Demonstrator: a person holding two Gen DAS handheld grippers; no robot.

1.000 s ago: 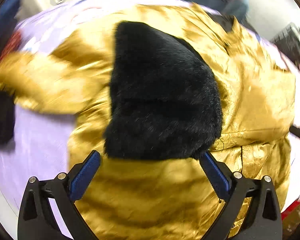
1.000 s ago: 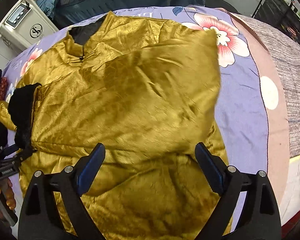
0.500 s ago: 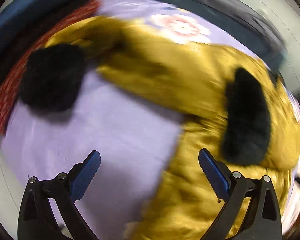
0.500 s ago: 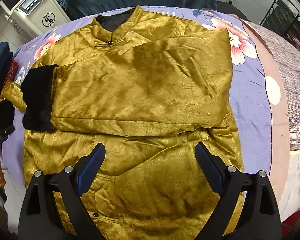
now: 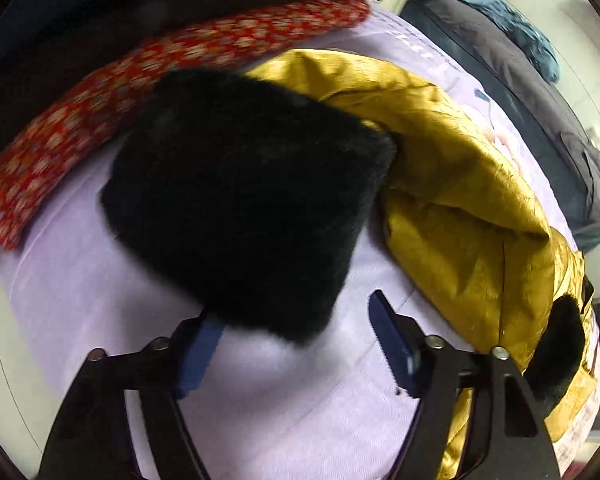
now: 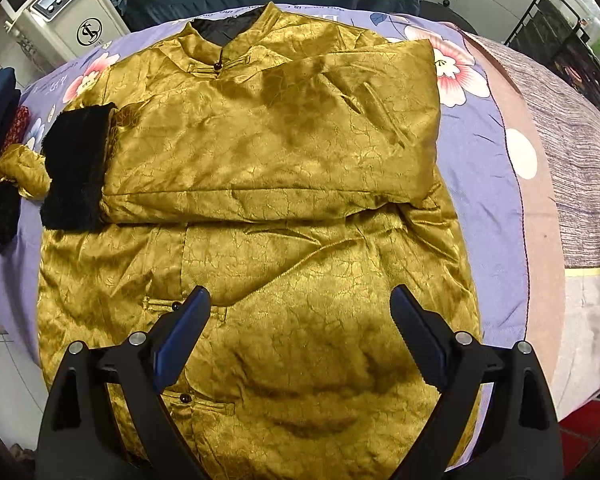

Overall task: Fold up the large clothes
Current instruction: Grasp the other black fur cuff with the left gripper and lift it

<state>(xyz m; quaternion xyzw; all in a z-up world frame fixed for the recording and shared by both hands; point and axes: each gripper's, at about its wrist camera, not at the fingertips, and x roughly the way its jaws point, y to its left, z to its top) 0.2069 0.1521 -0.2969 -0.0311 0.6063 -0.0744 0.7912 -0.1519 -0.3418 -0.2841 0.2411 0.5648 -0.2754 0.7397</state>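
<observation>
Two grippers hang over a gold jacket point(image 6: 284, 184) spread on a bed. In the left wrist view, the left gripper point(image 5: 296, 340) has its blue-padded jaws part-way apart and closing. The near edge of a black fur cuff point(image 5: 244, 216) lies between them; one pad point(image 5: 198, 354) sits partly under the fur, though the blur makes it hard to say whether it presses yet. Beyond that cuff, the gold sleeve point(image 5: 460, 184) bunches and curves back toward the jacket body, across pale lilac bedsheet point(image 5: 100, 312). A red patterned cloth point(image 5: 140, 80) lies just beyond the cuff.

In the right wrist view, the right gripper point(image 6: 300, 340) has its jaws wide and nothing between them, above the jacket's lower front. The jacket is shiny, crinkled gold satin with a stand-up collar point(image 6: 236, 36), dark lining and small knot buttons. One sleeve is folded flat across the chest, its black fur cuff point(image 6: 78, 168) at the jacket's side edge. Around the jacket, the bedsheet shows pink flowers point(image 6: 456, 72). A white machine point(image 6: 64, 20) stands beyond the collar.
</observation>
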